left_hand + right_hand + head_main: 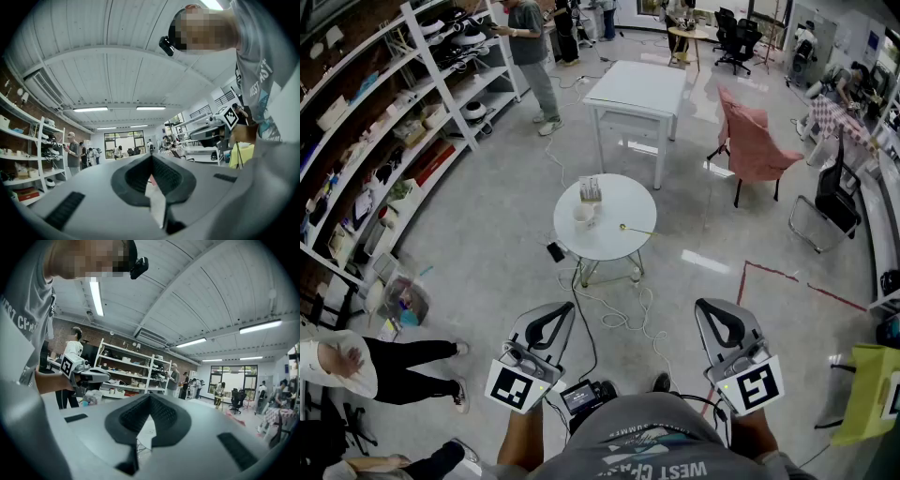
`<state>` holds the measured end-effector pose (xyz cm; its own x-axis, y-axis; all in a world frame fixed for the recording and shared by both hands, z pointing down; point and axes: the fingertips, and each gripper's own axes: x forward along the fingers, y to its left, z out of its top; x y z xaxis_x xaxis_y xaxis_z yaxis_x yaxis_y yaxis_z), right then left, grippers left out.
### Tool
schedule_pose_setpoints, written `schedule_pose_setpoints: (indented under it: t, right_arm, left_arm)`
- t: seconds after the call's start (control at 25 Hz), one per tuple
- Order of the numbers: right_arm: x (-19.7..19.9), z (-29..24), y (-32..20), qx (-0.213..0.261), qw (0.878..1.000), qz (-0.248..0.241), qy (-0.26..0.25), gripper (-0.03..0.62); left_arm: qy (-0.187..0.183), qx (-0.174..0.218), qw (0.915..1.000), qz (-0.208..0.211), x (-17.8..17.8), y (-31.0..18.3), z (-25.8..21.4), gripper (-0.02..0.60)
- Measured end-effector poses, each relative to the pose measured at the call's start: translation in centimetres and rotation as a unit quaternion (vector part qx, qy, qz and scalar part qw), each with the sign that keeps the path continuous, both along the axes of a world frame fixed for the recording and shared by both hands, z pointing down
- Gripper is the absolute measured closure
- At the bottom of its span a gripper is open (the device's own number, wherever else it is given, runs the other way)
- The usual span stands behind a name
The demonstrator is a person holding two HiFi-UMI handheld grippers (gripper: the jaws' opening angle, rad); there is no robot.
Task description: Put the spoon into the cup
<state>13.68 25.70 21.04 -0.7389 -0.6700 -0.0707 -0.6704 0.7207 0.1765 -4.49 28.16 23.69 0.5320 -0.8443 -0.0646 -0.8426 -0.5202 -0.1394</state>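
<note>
both grippers held level, close in at the person's body, well apart from the work. left gripper (559, 311) fingers clenched, nothing between them; right gripper (713, 306) fingers also clenched and empty. the gripper views show only the room past the closed tips, no task things in them.

spoon (636, 229) lies flat on the small round counter (609, 255), toward its right side, near the rim. cup (583, 214) stands upright left of it, apart from it. a small holder (590, 190) stands just behind the cup. task looks not started.

risks as i judge them:
- fingers need to release before reaching the spoon; coming in clenched would just shove it.
- the spoon is thin and flat on a smooth top, so a pinch may skid it, and it sits near the rim, so a push to the right could drop it to the floor.
- the cup looks small and light; a bump from a gripper, or a long spoon leaning in it, could tip it.
- the holder close behind the cup may get knocked on approach.
- a cable (614, 314) lies loose on the floor between the person and the counter: a trip or snag hazard when stepping in.
</note>
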Motion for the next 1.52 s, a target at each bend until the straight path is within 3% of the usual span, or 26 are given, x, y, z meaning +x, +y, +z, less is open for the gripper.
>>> schedule_pose_setpoints:
  t: [0.64, 0.88, 1.04, 1.16, 1.52]
  right_arm:
    - [0.1, 0.3, -0.6, -0.008, 1.0, 0.001, 0.003, 0.592]
    - [-0.7, 2.1, -0.8, -0.042, 0.999, 0.006, 0.025, 0.592]
    - [-2.3, 1.6, -1.0, -0.038, 0.999, 0.016, 0.009, 0.591]
    - [-3.0, 2.8, -0.9, -0.06, 0.997, 0.027, 0.033, 0.591]
    - [-3.8, 2.7, -1.8, -0.058, 0.997, 0.04, 0.043, 0.591]
  left_arm:
    - [0.004, -0.008, 1.0, -0.003, 0.1, -0.4, 0.1, 0.578]
    - [0.009, -0.011, 0.9999, 0.001, -0.9, -0.6, 0.6, 0.578]
    - [0.013, -0.014, 0.9998, 0.009, -2.3, -0.8, 0.7, 0.58]
    - [0.018, -0.014, 0.9996, 0.017, -3.3, -0.9, 0.7, 0.578]
    - [0.026, -0.015, 0.999, 0.034, -3.7, -2.1, 1.4, 0.578]
